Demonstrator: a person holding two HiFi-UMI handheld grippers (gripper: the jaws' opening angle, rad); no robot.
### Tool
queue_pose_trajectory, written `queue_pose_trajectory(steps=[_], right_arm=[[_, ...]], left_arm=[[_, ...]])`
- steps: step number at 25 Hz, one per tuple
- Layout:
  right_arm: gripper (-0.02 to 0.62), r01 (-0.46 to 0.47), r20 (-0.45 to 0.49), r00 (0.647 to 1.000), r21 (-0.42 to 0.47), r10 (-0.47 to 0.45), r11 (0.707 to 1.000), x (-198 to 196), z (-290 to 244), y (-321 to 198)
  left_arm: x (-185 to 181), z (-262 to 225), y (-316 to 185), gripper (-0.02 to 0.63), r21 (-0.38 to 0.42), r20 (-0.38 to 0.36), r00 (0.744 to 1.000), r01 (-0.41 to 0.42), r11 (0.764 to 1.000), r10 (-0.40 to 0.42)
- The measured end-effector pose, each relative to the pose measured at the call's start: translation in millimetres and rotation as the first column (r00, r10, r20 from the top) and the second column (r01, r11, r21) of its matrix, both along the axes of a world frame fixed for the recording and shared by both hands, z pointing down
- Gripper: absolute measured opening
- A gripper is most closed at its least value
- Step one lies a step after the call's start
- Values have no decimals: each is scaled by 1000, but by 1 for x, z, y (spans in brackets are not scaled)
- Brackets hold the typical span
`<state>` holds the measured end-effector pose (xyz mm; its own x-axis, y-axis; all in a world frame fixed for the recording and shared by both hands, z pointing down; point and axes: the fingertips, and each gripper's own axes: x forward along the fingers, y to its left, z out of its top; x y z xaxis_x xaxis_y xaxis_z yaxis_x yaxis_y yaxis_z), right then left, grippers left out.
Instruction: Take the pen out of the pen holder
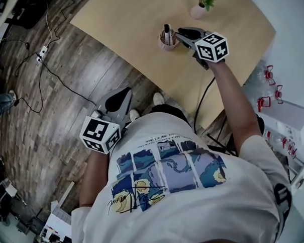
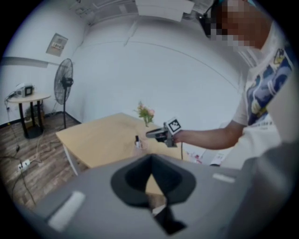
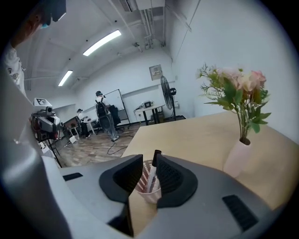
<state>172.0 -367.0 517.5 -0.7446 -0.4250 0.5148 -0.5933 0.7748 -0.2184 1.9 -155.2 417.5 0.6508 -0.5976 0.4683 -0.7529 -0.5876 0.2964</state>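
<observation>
One white pen with a black cap stands in one round pink mesh pen holder on the smooth tan surface, just ahead of the right gripper, fingers wide apart. Left gripper fingers are pinched tip to tip, nothing in them.

You have no text here that can be read. The line of small print on your T-shirt is too fine. The cube on your right gripper bears only black-and-white square patterns. The wall notice is blurred.
</observation>
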Motion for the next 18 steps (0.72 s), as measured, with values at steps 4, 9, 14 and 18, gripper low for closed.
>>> queue_pose_trajectory(steps=[4, 9, 14, 18], right_arm=[[98, 66, -34, 997, -20, -66, 998, -9, 20, -23], [107, 126, -38, 991, -55, -128, 990, -21, 37, -34], [100, 165, -29, 985, -74, -168, 983, -26, 45, -33], [76, 167, -8, 986, -66, -168, 984, -28, 44, -31]], left_arm=[[-11, 2, -1, 9, -11, 21, 997, 70, 998, -69], [-20, 5, -1, 9, -26, 29, 991, 135, 990, -134], [-18, 7, 0, 9, -34, 29, 986, 162, 986, -161], [-16, 10, 3, 9, -45, 31, 985, 168, 985, -167]])
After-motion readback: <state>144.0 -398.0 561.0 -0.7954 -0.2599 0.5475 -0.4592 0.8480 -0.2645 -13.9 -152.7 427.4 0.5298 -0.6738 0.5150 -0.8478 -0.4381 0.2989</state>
